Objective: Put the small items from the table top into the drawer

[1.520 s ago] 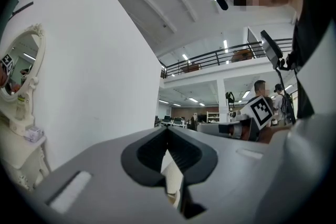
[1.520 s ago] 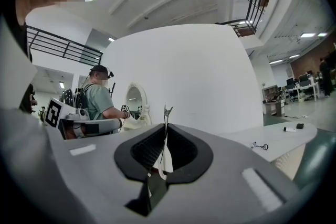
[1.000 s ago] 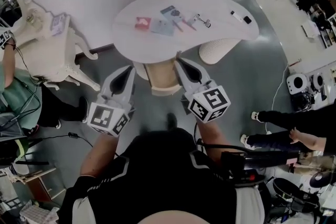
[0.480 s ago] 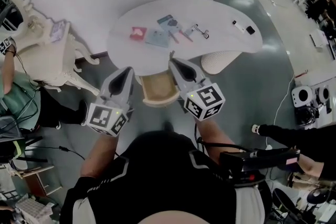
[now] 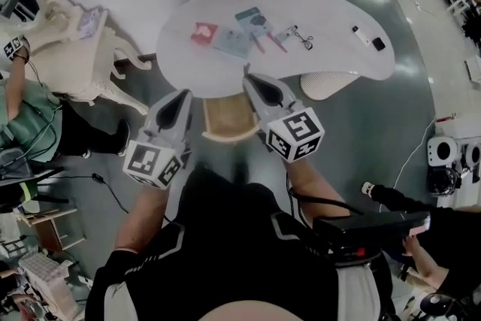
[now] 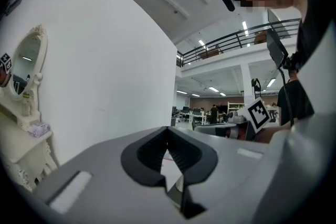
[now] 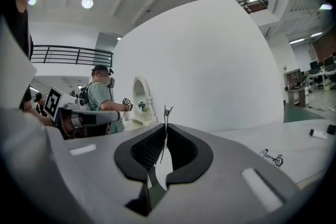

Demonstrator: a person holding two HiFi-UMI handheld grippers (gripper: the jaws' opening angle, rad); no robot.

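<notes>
Several small items lie on the white oval table (image 5: 323, 11): a red piece (image 5: 204, 31), blue cards (image 5: 252, 16), pens (image 5: 264, 41), a binder clip (image 5: 303, 36) and small black and white pieces (image 5: 368, 38). Under the table's near edge a drawer (image 5: 224, 124) stands pulled out. My right gripper (image 5: 249, 79) hovers by the drawer's right side, shut on a thin dark wire-like item (image 7: 166, 113) that sticks up past the right gripper (image 7: 165, 131). My left gripper (image 5: 183, 96) is left of the drawer. The left gripper (image 6: 168, 132) is shut with nothing in it.
An ornate white dressing table with a mirror (image 5: 64, 60) stands at the left, with a person in green (image 5: 19, 109) beside it. A white ribbed table base (image 5: 331, 84) sits right of the drawer. Another person's hand (image 5: 417, 252) and gear are at the lower right.
The head view has shifted, so the table sits lower and nearer. Both grippers stay shut beside the open drawer; the right one has edged slightly toward the table edge.
</notes>
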